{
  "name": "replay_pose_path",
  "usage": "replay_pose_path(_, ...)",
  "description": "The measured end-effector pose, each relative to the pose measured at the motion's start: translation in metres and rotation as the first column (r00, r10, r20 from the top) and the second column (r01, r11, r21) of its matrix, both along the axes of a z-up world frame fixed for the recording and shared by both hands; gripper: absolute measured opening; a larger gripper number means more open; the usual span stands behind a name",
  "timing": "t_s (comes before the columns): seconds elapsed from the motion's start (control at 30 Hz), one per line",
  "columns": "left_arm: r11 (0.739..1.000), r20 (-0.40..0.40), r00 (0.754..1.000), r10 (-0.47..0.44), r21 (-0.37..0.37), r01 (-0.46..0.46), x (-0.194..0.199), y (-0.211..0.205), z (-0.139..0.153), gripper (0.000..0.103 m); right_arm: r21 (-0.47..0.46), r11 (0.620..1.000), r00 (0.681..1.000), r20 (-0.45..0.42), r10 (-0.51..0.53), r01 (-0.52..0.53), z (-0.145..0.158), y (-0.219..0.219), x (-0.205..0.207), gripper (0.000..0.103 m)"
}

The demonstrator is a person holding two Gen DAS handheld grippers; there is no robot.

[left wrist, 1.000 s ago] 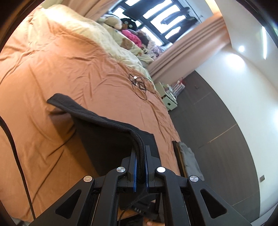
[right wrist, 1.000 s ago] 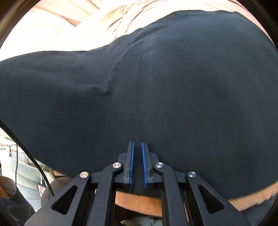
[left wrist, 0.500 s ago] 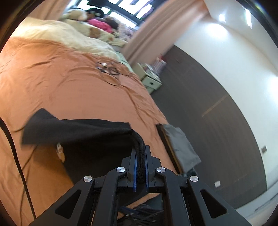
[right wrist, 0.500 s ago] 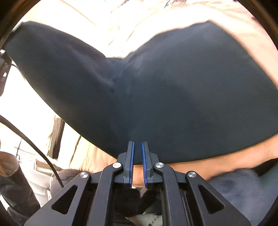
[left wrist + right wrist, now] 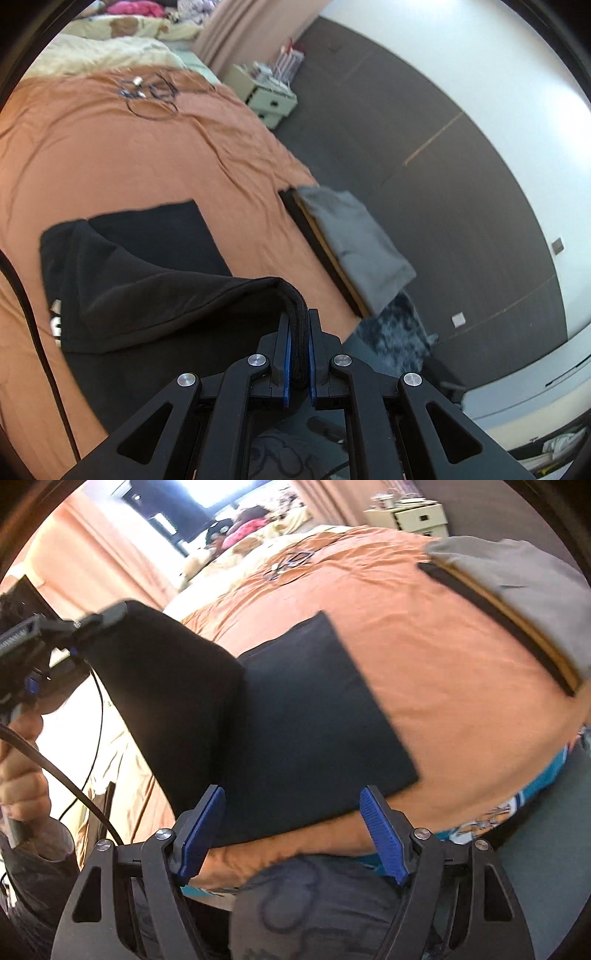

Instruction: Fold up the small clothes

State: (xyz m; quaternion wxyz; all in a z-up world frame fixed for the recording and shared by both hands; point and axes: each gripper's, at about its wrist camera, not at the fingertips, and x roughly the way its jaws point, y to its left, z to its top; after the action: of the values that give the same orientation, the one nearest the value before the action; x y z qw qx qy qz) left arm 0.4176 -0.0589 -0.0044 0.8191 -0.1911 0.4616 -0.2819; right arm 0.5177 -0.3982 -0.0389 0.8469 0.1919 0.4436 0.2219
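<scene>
A black garment lies partly folded on the orange bedspread. My left gripper is shut on the garment's thick hem and holds that edge up off the bed. In the right wrist view the same black garment spreads flat on the bed, with its left part lifted by the left gripper at the far left. My right gripper is opening, its blue pads wide apart just in front of the garment's near edge, with no cloth pressed between them.
A stack of folded clothes, grey on top, sits at the bed's right edge. Cables lie farther up the bed near cream bedding and soft toys. A white drawer unit stands by the dark wall. A person's hand holds the left gripper.
The right gripper let go of the black garment, opened wide and pulled back. The left gripper carried the held hem across toward the right, laying the garment over itself.
</scene>
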Motion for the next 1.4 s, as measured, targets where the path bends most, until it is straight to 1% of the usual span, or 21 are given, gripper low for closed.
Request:
replay_pose_path(0.07,0.999,-0.016,0.999,-0.032,-0.01,0.032,0.005,-0.014,-0.009,0.008,0.005,1.0,1.0,0.001,-0.017,0.017,-0.002,-0.011,-0.001,0.074)
replay_pose_path(0.13,0.997,-0.04,0.996,-0.074,-0.008,0.074,0.009,-0.027,-0.018,0.017,0.005,0.999,0.999,-0.011,-0.033,0.033,-0.004,-0.015,-0.002,0.074)
replay_pose_path(0.2,0.994,-0.05,0.993,-0.11,-0.011,0.109,0.008,-0.033,-0.024,0.041,0.001,0.999,0.999,-0.021,-0.044,0.044,-0.004,-0.016,-0.009,0.074)
replay_pose_path(0.27,0.995,-0.036,0.994,-0.099,-0.001,0.1,0.004,-0.028,-0.026,0.053,-0.006,0.999,0.999,-0.022,-0.043,0.043,-0.002,-0.019,-0.012,0.074)
replay_pose_path(0.33,0.997,-0.037,0.997,-0.069,0.025,0.07,0.001,-0.016,-0.031,0.053,-0.023,0.999,0.999,-0.023,-0.031,0.031,0.001,-0.021,-0.011,0.074)
replay_pose_path(0.37,0.998,-0.054,0.998,-0.045,0.038,0.047,-0.001,-0.004,-0.036,0.053,-0.036,0.999,1.0,-0.023,-0.021,0.02,0.002,-0.019,-0.008,0.074)
replay_pose_path(0.5,0.995,-0.102,0.993,0.054,0.089,-0.045,-0.009,0.037,-0.054,0.053,-0.125,0.992,0.999,-0.02,0.028,-0.03,0.005,-0.007,0.007,0.074)
replay_pose_path(0.57,0.99,-0.12,0.987,0.105,0.109,-0.092,-0.013,0.056,-0.064,0.053,-0.172,0.983,0.998,-0.017,0.058,-0.06,0.004,-0.001,0.019,0.069)
replay_pose_path(0.6,0.985,-0.133,0.982,0.137,0.12,-0.121,-0.019,0.069,-0.071,0.053,-0.186,0.98,0.997,-0.019,0.07,-0.072,0.004,0.001,0.022,0.064)
replay_pose_path(0.7,0.974,-0.167,0.965,0.2,0.144,-0.177,-0.029,0.091,-0.087,0.053,-0.236,0.966,0.994,-0.026,0.106,-0.109,0.0,0.009,0.038,0.054)
replay_pose_path(0.8,0.962,-0.197,0.949,0.245,0.175,-0.212,-0.042,0.108,-0.105,0.053,-0.279,0.95,0.99,-0.034,0.137,-0.141,-0.007,0.016,0.05,0.052)
replay_pose_path(0.87,0.956,-0.222,0.938,0.265,0.184,-0.227,-0.05,0.113,-0.118,0.053,-0.312,0.936,0.987,-0.044,0.157,-0.163,-0.011,0.021,0.059,0.049)
replay_pose_path(0.93,0.952,-0.24,0.93,0.28,0.19,-0.238,-0.058,0.118,-0.13,0.053,-0.327,0.926,0.982,-0.053,0.18,-0.188,-0.015,0.026,0.065,0.043)
replay_pose_path(1.1,0.943,-0.284,0.905,0.318,0.197,-0.27,-0.081,0.124,-0.163,0.053,-0.391,0.889,0.971,-0.079,0.226,-0.239,-0.028,0.041,0.082,0.034)
replay_pose_path(1.2,0.944,-0.323,0.89,0.323,0.183,-0.276,-0.092,0.12,-0.184,0.053,-0.406,0.879,0.968,-0.084,0.237,-0.25,-0.029,0.046,0.086,0.024)
replay_pose_path(1.23,0.944,-0.331,0.887,0.321,0.184,-0.273,-0.094,0.117,-0.188,0.053,-0.411,0.877,0.968,-0.079,0.238,-0.249,-0.027,0.047,0.087,0.018)
replay_pose_path(1.27,0.944,-0.335,0.886,0.321,0.187,-0.271,-0.096,0.113,-0.193,0.053,-0.411,0.878,0.969,-0.074,0.237,-0.246,-0.025,0.047,0.087,0.014)
replay_pose_path(1.3,0.942,-0.329,0.886,0.326,0.193,-0.275,-0.098,0.11,-0.194,0.053,-0.413,0.879,0.971,-0.07,0.23,-0.238,-0.023,0.047,0.087,0.005)
replay_pose_path(1.33,0.938,-0.315,0.889,0.333,0.202,-0.281,-0.099,0.108,-0.194,0.053,-0.41,0.882,0.972,-0.067,0.227,-0.234,-0.02,0.046,0.087,0.004)
replay_pose_path(1.37,0.936,-0.304,0.89,0.338,0.208,-0.284,-0.1,0.105,-0.192,0.05,-0.4,0.887,0.972,-0.06,0.225,-0.23,-0.017,0.046,0.086,0.004)
replay_pose_path(1.4,0.935,-0.3,0.891,0.34,0.21,-0.286,-0.1,0.103,-0.191,0.036,-0.393,0.891,0.973,-0.051,0.225,-0.227,-0.013,0.045,0.085,0.003)
